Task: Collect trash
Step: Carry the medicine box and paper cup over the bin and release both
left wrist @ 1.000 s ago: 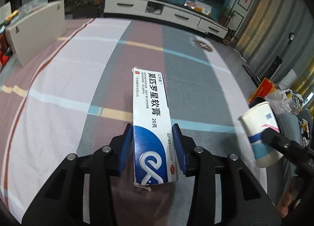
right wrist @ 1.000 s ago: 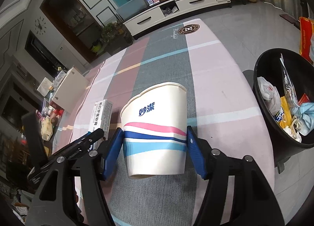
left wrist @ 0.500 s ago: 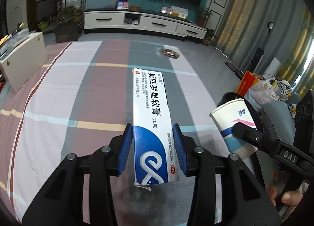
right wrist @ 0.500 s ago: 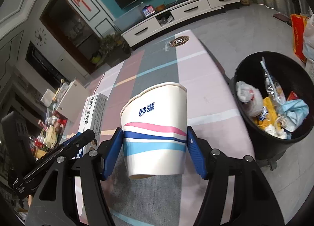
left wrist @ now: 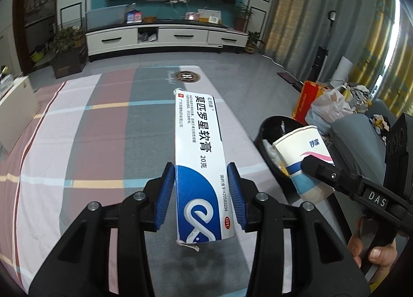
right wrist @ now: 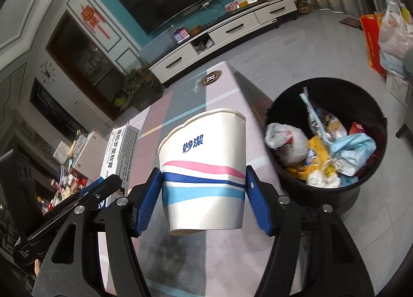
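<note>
1. While both pieces of trash were held clear above the desk [left wrist: 108, 147] with its striped cloth, the left hand-held gripper [left wrist: 202, 195] was clamped on the near end of a long ointment box [left wrist: 198, 157], blue pads pressing its two long sides, most of the box jutting forward.
2. Beside it, the right hand-held gripper [right wrist: 204, 200] was closed on the lower half of a paper cup [right wrist: 204, 167], held upright with its rim slightly dented.
3. Just past the desk's right edge stood the black trash bin [right wrist: 371, 106] on the floor, already partly filled with bags, wrappers and a blue mask.
4. Judged from this, the step in hand was carrying both items to the bin. Done well, each should be brought over the bin's opening before release, the cup first as it was nearer. The box's long overhang should be fully past the rim, or it might catch the edge and tip onto the floor.
</note>
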### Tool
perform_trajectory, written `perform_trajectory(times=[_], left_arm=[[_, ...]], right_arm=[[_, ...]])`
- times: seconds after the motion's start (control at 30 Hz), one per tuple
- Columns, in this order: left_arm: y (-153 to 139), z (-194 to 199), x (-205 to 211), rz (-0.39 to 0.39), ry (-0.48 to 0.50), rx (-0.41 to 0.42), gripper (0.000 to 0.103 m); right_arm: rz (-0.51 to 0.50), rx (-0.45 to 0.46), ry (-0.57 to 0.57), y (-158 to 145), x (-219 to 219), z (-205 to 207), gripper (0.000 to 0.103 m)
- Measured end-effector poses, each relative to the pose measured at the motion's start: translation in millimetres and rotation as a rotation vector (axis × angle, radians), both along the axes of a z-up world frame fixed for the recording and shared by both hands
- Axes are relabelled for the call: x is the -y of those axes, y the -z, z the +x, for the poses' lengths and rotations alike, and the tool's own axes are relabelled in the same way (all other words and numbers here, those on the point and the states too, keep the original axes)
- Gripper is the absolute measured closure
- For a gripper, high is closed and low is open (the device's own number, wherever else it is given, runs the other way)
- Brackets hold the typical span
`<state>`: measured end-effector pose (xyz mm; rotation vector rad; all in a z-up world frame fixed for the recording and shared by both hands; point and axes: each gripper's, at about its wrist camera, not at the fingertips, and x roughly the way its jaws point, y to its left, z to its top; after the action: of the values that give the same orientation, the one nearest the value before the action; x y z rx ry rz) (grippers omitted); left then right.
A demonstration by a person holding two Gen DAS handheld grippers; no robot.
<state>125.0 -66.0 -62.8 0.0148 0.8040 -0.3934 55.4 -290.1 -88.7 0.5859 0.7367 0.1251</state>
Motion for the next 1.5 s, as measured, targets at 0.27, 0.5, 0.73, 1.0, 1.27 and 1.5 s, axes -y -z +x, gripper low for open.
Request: perform_trajectory(times=[0.27,0.5,0.73,1.0,1.27,1.5], left_arm=[[-5.6,0.0,41.6,0.030,0.087,0.022,0.060],[-5.7,2.7,79.3,0.050,0.157,0.028,0.060],[0.3,8.8,117.9,0.064,0.221,0.026,0.060],[13.8,23.2,152.1,0.067,0.266,-0.010,0.060],[33.0,35.6,190.6,0.106,0.305,-0.034,0.060],[50.8,37.3,210.9,0.152,0.335,-0.040,0.060]], right_arm=[[0.025,0.008,0.086,5.3,39.3,-14.1,0.039],[0.032,0.013,0.168,11.5,69.8,-25.8,0.039],[0.045,0.008,0.247,21.8,100.5,-35.6,0.039],[0.047,-0.018,0.298,38.1,122.6,-35.7,0.039],[0.015,-0.052,0.307,50.8,126.9,-23.1,0.038],[-0.005,-0.061,0.311,54.9,132.4,-14.4,0.038]])
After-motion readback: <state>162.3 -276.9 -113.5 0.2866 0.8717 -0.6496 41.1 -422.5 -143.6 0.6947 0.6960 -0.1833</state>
